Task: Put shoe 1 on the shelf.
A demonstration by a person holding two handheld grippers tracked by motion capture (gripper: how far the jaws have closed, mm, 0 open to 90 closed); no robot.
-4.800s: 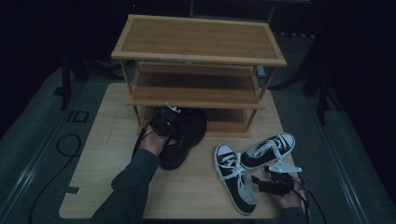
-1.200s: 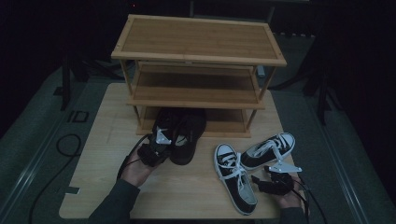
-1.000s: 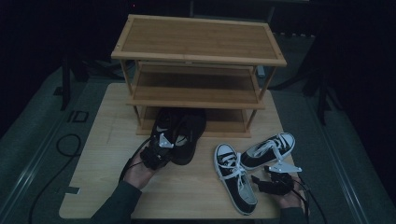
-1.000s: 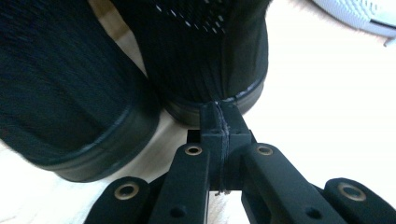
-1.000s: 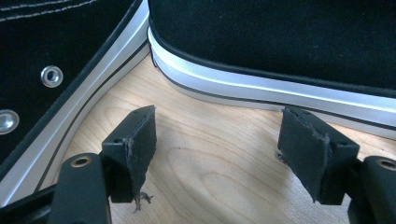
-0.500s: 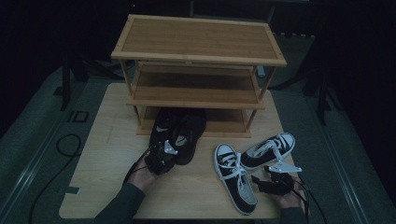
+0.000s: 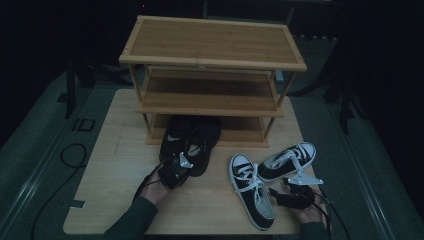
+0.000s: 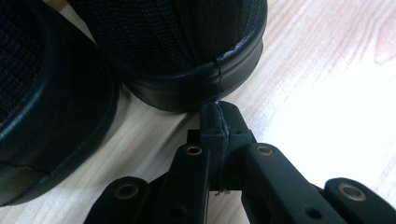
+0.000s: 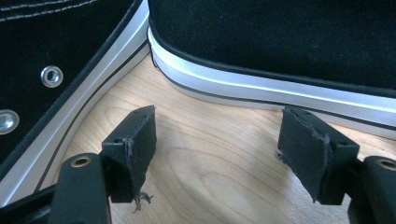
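Bamboo slats make up the three-tier shoe rack (image 7: 212,55) at the far side of the pale wooden table (image 7: 120,150), and it serves as the landmark. At its foot, toes tucked under the lowest shelf, sits a pair of all-black mesh trainers (image 7: 190,140) with thick rubbery soles. Just in front of their heels lies the left gripper (image 7: 175,170), its black jaws pressed together on nothing, the tips almost against the rounded heel rim of the nearer trainer (image 8: 187,60). Before the rack's right front leg lie two black canvas sneakers (image 7: 270,175) with white rubber toe caps and white laces, set at an angle to each other. The right gripper (image 7: 295,196) rests just on the near side of them, its frayed padded jaws spread wide over bare wood grain, close to the sneakers' smooth white sole bands (image 9: 261,91) without touching.
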